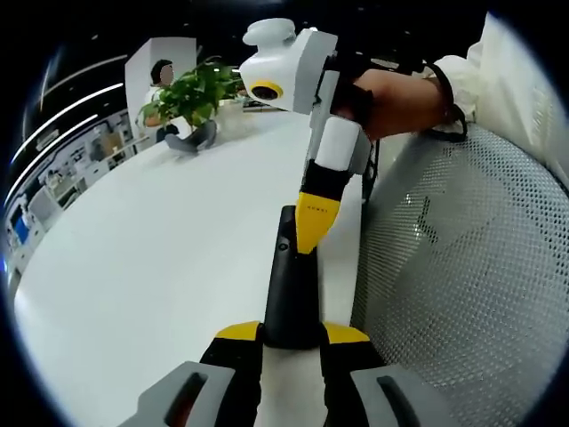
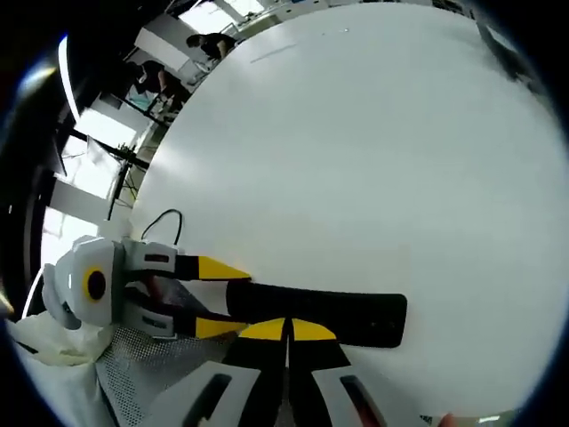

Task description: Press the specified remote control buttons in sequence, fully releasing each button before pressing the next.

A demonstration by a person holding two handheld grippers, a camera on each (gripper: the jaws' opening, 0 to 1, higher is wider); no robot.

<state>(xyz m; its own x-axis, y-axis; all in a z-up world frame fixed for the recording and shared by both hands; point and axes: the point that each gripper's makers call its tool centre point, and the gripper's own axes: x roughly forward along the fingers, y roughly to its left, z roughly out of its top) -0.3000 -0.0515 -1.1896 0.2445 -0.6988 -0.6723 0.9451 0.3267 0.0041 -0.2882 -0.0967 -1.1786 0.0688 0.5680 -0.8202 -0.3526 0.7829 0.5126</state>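
Remote control (image 1: 289, 285): black, long, lying flat on the white desk (image 1: 151, 267) near its edge; seen too at (image 2: 338, 316)
Left tool (image 1: 292, 342): clenched on the remote's near end, yellow tips either side
Right tool (image 2: 286, 331): jaws pressed together, tips touching the remote's top face; seen also at (image 1: 313, 233)
Beyond: potted plant (image 1: 191, 93) at the desk's far end; mesh chair (image 1: 462, 285) beside the desk

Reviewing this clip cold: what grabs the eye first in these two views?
The long black remote control lying on the white table, its near end clamped between the left gripper's yellow-tipped jaws. The right gripper comes down from above, its closed yellow tip on the remote's upper face. Farther back on the table stands a leafy potted plant.
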